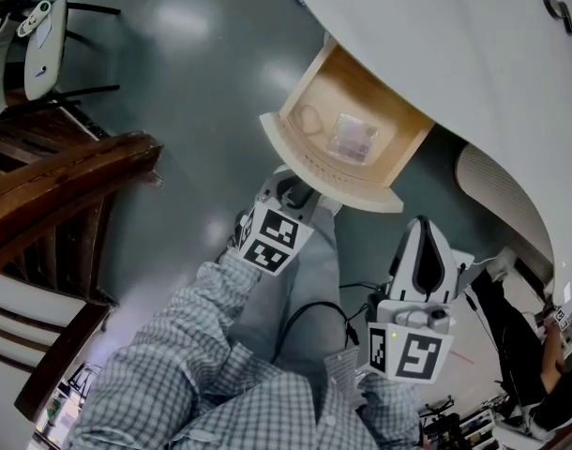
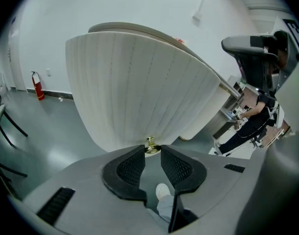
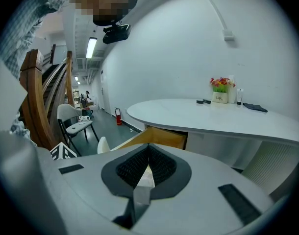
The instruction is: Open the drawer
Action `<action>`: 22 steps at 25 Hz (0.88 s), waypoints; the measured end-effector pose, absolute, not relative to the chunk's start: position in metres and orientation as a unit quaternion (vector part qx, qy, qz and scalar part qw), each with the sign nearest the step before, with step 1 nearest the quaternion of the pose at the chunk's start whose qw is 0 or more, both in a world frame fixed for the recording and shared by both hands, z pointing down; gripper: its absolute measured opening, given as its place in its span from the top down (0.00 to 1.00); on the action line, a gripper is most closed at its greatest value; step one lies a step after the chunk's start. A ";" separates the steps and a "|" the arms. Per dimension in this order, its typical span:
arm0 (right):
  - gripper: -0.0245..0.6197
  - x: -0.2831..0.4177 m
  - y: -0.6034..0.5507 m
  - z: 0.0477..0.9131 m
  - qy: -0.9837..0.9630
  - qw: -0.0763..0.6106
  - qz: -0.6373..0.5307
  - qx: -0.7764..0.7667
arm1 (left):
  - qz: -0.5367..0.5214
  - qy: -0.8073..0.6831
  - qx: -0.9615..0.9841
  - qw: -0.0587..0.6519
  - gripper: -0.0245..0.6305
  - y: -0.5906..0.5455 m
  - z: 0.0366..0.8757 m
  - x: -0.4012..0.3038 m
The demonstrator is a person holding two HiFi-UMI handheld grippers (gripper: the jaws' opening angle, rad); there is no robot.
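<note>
Pointing down, the left claw (image 2: 151,150) pinches the brass knob (image 2: 150,142) of the drawer (image 2: 125,87); right claw (image 3: 148,147) closed.

No legible text or labels

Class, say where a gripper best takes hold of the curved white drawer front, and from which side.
By the small brass knob jutting from it, coming straight from the front, a jaw on each side. The ribbed white drawer front bulges smoothly, offering no other hold; the left gripper grips just there.
</note>
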State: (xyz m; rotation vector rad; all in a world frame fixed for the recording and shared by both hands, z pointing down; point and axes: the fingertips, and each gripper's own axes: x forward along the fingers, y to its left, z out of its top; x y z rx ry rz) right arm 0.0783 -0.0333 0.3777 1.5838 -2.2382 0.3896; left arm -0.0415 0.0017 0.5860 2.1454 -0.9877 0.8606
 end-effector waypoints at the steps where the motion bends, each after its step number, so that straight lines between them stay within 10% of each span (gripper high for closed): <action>1: 0.95 0.079 -0.033 0.378 -0.794 0.185 0.139 0.563 | 0.326 -0.375 0.811 0.310 0.80 0.002 0.586 -0.042; 12: 0.95 0.084 -0.040 0.371 -0.792 0.181 0.139 0.567 | 0.361 -0.358 0.799 0.321 0.78 0.012 0.577 -0.059; 16: 0.95 0.085 -0.042 0.366 -0.793 0.185 0.137 0.565 | 0.378 -0.337 0.804 0.311 0.95 0.018 0.567 -0.076; 22: 0.95 0.083 -0.046 0.350 -0.801 0.172 0.136 0.557 | 0.347 -0.314 0.831 0.302 0.95 0.010 0.518 -0.072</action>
